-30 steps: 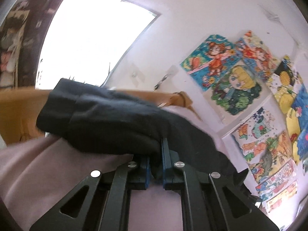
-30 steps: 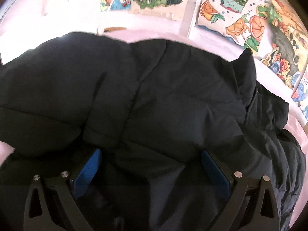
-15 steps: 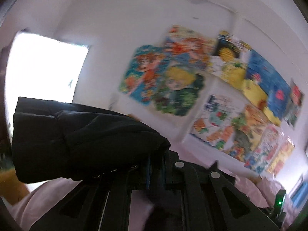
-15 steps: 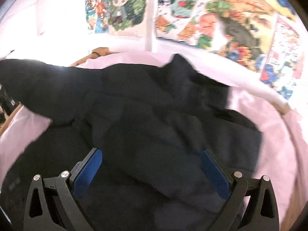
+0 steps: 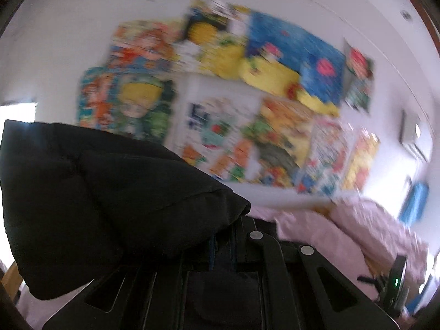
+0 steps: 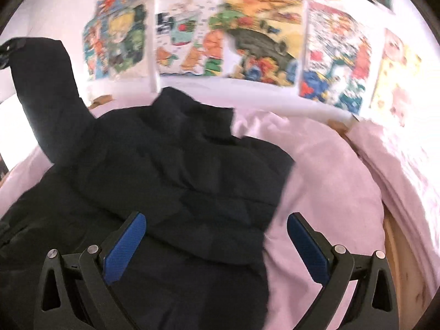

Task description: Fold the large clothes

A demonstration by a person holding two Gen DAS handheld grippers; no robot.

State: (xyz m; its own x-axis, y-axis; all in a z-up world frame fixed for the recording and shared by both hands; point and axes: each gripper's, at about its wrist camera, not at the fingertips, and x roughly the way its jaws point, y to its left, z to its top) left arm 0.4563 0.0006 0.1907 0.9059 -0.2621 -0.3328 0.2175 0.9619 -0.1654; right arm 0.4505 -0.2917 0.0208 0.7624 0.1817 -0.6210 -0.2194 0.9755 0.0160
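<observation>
A black padded jacket (image 6: 176, 181) lies on a pink bedsheet (image 6: 330, 181). One sleeve (image 6: 46, 93) is lifted high at the left of the right wrist view. My left gripper (image 5: 221, 244) is shut on that black sleeve (image 5: 104, 192), which bulges over its left finger and hides it. My right gripper (image 6: 217, 244) stands open above the jacket's right edge, its blue pads (image 6: 125, 244) wide apart with nothing pressed between them.
Colourful cartoon posters (image 6: 247, 33) cover the white wall behind the bed. A wooden bed frame (image 6: 401, 269) shows at the right edge. Crumpled pink bedding (image 5: 357, 233) lies to the right, and a dark device with a green light (image 5: 396, 282) stands at the lower right.
My left gripper has risen and rolled, carrying the black sleeve up off the bed. My right gripper has drawn back to the right, so pink sheet now shows beside the jacket.
</observation>
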